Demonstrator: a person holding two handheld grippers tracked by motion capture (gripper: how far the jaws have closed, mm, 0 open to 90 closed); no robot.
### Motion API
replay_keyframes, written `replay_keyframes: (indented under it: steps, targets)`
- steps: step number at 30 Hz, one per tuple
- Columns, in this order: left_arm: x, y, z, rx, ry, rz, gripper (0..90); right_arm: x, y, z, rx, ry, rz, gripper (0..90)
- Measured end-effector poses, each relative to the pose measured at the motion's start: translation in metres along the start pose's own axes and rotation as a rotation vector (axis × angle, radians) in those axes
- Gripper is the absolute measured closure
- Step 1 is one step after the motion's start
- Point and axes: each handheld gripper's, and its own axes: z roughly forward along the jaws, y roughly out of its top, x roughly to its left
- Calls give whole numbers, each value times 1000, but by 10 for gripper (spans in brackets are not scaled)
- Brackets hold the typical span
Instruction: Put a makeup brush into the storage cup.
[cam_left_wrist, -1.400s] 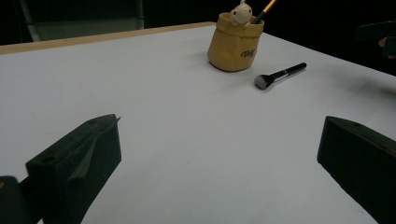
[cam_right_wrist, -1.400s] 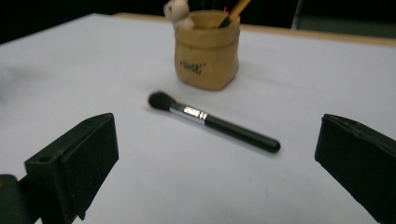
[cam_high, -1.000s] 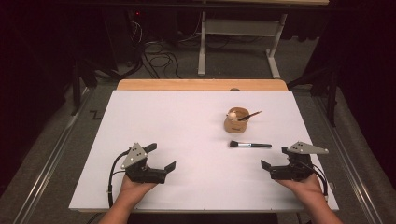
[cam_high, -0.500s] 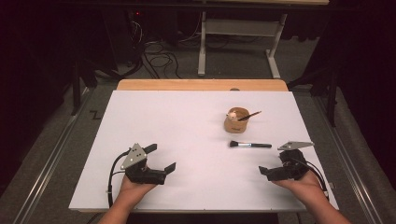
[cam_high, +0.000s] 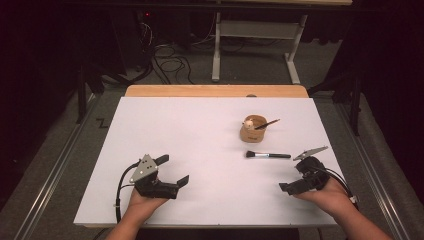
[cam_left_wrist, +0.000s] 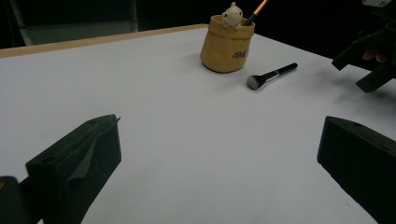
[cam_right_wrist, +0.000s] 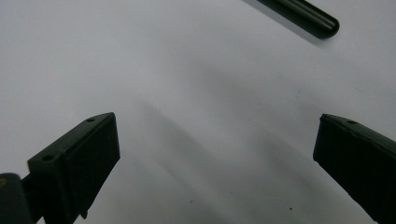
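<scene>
high view: left gripper rests on white table near the front-left, jaws wide apart, holding nothing. right gripper is at front-right, jaws apart too, near the makeup brush, not touching. brush lies flat just in front of the tan pot.

left gripper view: brush lies beside pot, right gripper is farther off.

right gripper view: jaws spread w/ nothing between, brush handle end is ahead at top.

Slim black makeup brush cut off by top edge in right gripper view; small dark lettering on tan pouch-shaped holder unreadable.
</scene>
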Motion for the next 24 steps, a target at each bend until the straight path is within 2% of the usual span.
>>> replay_keyframes:
  steps: [3,4,13,17,24]
  targets:
    - [2,0,0,-8,-5,-20,2,1,4,0,39,11,-13,13]
    - [3,0,0,-7,-4,-21,2,2,7,0,51,20,-23,13]
    - [3,0,-2,-5,-2,-20,2,9,21,2,128,8,-92,7]
    - [4,1,-4,-8,-3,-19,2,8,30,4,136,-9,-114,4]
    - [4,1,-4,-13,-21,-21,1,4,44,0,95,-12,-119,7]
